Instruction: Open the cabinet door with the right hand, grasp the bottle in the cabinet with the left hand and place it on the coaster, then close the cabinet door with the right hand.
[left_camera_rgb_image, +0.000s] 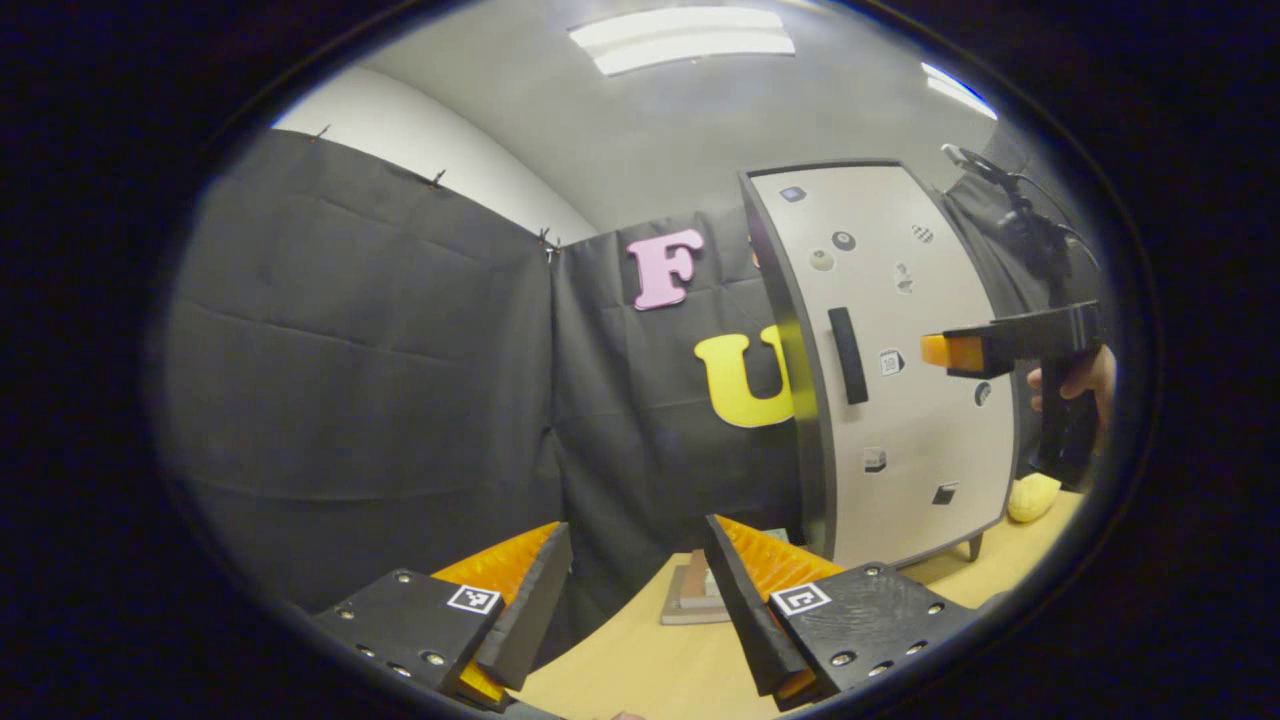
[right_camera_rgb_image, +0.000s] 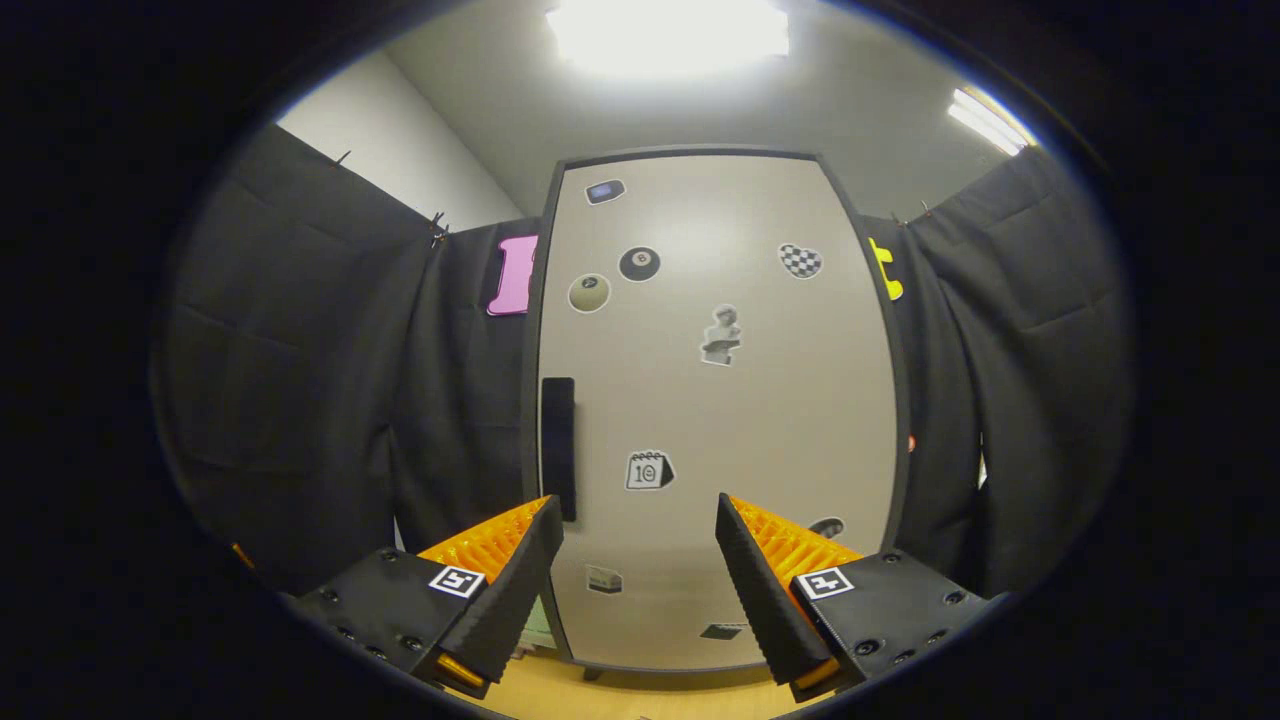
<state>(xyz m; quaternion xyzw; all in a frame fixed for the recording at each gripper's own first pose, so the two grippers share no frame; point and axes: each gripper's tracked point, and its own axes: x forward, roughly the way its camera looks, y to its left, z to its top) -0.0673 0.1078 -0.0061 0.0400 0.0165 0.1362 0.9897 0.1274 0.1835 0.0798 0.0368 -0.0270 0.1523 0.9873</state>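
Black cloth walls the booth on all sides, with ceiling lights overhead and a light wooden table (left_camera_rgb_image: 640, 670) down below. In the left gripper view, the left gripper (left_camera_rgb_image: 637, 580) hovers over that table with its jaws wide apart and nothing between them. Off to its right stands the cabinet (left_camera_rgb_image: 800, 400), its sticker-covered door (left_camera_rgb_image: 900, 440) closed, with a dark vertical handle (left_camera_rgb_image: 848, 355) near the door's left edge. The right gripper (left_camera_rgb_image: 945, 352) floats in front of the door, held by a hand (left_camera_rgb_image: 1085, 380); can't tell its jaw state from this angle. A couple of flat books (left_camera_rgb_image: 695, 600) lie on the table near the cabinet's foot, and something yellow (left_camera_rgb_image: 1032, 497) sits past its right side.

In the right gripper view, the right gripper (right_camera_rgb_image: 640, 560) faces the door (right_camera_rgb_image: 720, 400) square on, jaws apart and empty, the handle (right_camera_rgb_image: 558, 445) just above its left finger. The bottle isn't visible with the door shut.
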